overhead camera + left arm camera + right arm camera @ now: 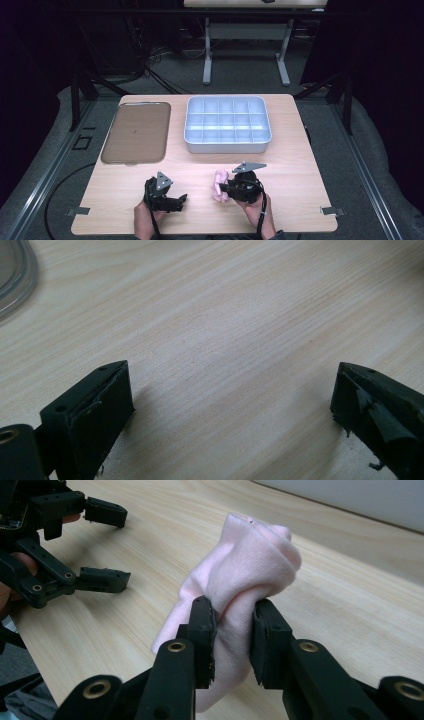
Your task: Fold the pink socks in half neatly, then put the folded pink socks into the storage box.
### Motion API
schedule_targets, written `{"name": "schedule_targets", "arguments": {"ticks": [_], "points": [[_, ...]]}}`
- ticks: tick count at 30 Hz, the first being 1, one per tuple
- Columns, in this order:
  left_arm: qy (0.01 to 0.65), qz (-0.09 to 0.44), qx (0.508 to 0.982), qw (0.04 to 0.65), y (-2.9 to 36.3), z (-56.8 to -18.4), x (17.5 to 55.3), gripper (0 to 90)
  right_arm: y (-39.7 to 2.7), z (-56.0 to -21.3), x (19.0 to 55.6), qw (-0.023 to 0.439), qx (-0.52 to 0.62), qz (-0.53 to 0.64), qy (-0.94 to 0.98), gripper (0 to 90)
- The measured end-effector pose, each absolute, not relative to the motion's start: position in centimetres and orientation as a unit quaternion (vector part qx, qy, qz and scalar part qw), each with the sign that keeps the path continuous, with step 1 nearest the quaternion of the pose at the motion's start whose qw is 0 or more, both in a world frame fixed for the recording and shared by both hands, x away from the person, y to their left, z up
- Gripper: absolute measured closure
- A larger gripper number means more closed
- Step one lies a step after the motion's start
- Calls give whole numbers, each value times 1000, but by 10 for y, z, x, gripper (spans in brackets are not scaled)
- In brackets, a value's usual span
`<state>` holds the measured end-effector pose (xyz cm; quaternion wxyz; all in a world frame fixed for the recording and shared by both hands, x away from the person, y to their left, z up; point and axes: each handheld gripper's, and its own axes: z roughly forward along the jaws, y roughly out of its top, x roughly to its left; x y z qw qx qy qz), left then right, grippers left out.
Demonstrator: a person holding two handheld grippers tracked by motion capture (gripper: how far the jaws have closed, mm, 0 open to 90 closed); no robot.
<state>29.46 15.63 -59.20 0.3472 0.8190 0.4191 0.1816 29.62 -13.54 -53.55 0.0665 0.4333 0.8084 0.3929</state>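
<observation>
A pale pink rolled sock [240, 580] is pinched between my right gripper's [233, 630] black jaws, lifted a little off the wooden table [350, 610]. From above, the same sock [220, 186] bulges out to the left of the right gripper [226, 189], near the table's front edge. My left gripper [181, 201] rests low at the front left, jaws wide apart with only bare wood between its fingertips [107, 395]. In the right gripper view, the left gripper [107, 545] lies at the upper left, open and apart from the sock.
A grey compartment tray [228, 125] with several cells stands at the back centre. A flat brown tray [136, 132] lies to its left; its rim [17, 277] edges the left gripper view. The table's front edge [200, 231] runs just behind the hands.
</observation>
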Motion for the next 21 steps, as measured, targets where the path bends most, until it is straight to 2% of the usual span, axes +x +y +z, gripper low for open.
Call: {"name": "schedule_targets", "arguments": {"ticks": [21], "points": [[419, 181, 819, 347, 156, -592, 295, 31, -176, -504, 294, 142, 442, 393, 793, 732]]}}
